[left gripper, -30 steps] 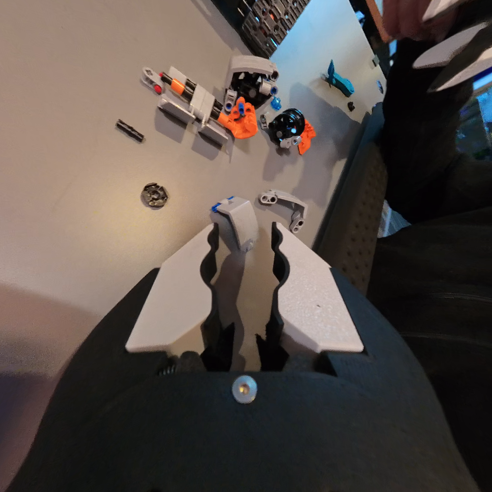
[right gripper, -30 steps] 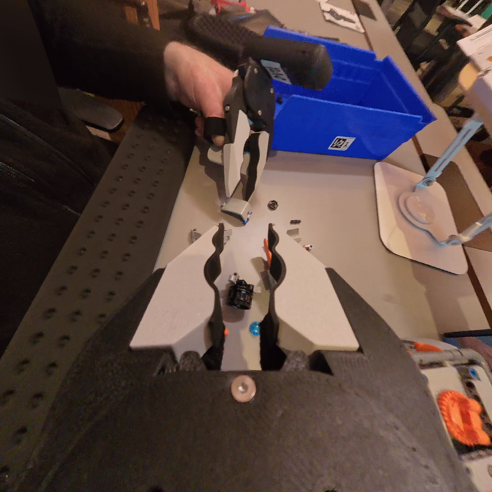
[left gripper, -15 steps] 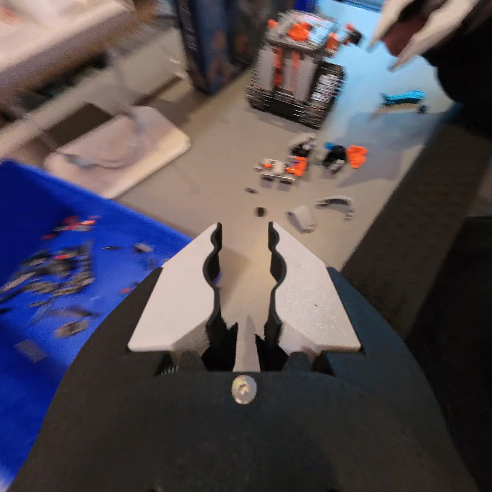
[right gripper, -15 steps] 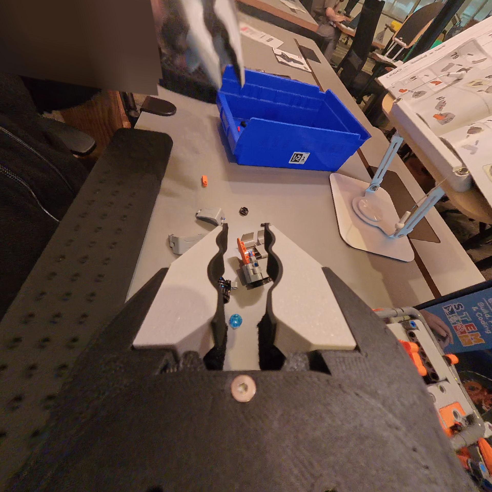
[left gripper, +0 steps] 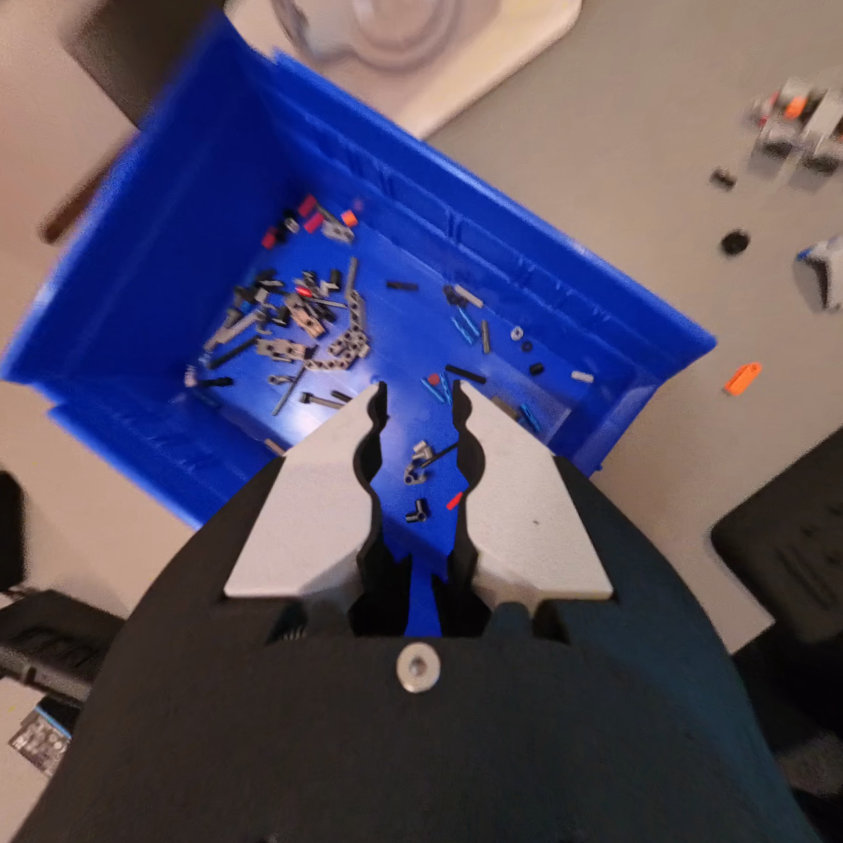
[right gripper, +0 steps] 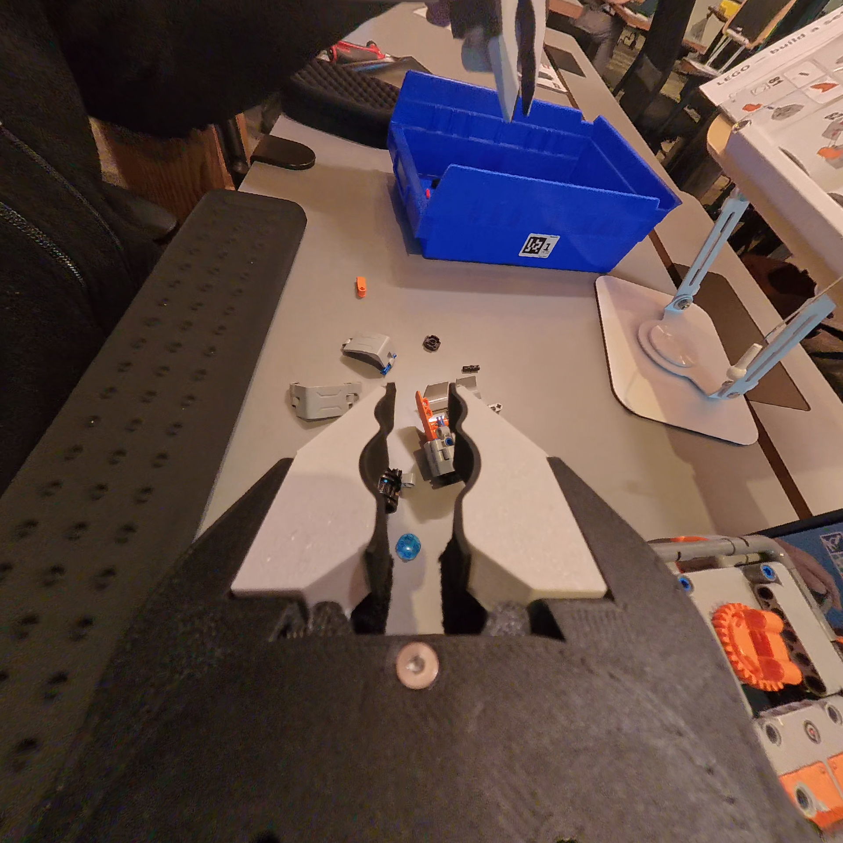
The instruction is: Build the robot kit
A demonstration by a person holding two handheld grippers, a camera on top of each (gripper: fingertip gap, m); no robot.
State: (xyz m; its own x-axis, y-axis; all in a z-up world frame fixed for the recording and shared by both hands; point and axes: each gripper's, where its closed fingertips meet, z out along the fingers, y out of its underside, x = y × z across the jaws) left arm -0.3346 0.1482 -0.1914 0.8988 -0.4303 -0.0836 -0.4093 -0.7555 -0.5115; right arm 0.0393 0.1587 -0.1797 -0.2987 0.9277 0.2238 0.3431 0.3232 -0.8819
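My left gripper (left gripper: 417, 387) is open and empty. It hovers over the blue bin (left gripper: 159, 228), looking down at several small building-toy parts (left gripper: 296, 319) on its floor. In the right wrist view it (right gripper: 517, 114) hangs above the bin's (right gripper: 524, 205) far wall. My right gripper (right gripper: 422, 387) is open and empty above the table. Seen between its fingers are a grey and orange assembly (right gripper: 438, 438), a small black part (right gripper: 390, 486) and a blue round stud (right gripper: 407, 546). A grey curved panel with blue pins (right gripper: 369, 349) lies just beyond its tips.
A second grey panel (right gripper: 321, 399), an orange piece (right gripper: 361, 286) and a black round piece (right gripper: 431, 342) lie on the table. A black perforated pad (right gripper: 137, 365) runs along the left. A white stand base (right gripper: 675, 365) is at right, a built model (right gripper: 766, 661) at bottom right. Spacing between my two grippers at the tips: around 40 centimeters.
My left gripper has left the grey curved panel on the table and swung up over the blue bin. My right gripper has risen and drawn back a little, staying open.
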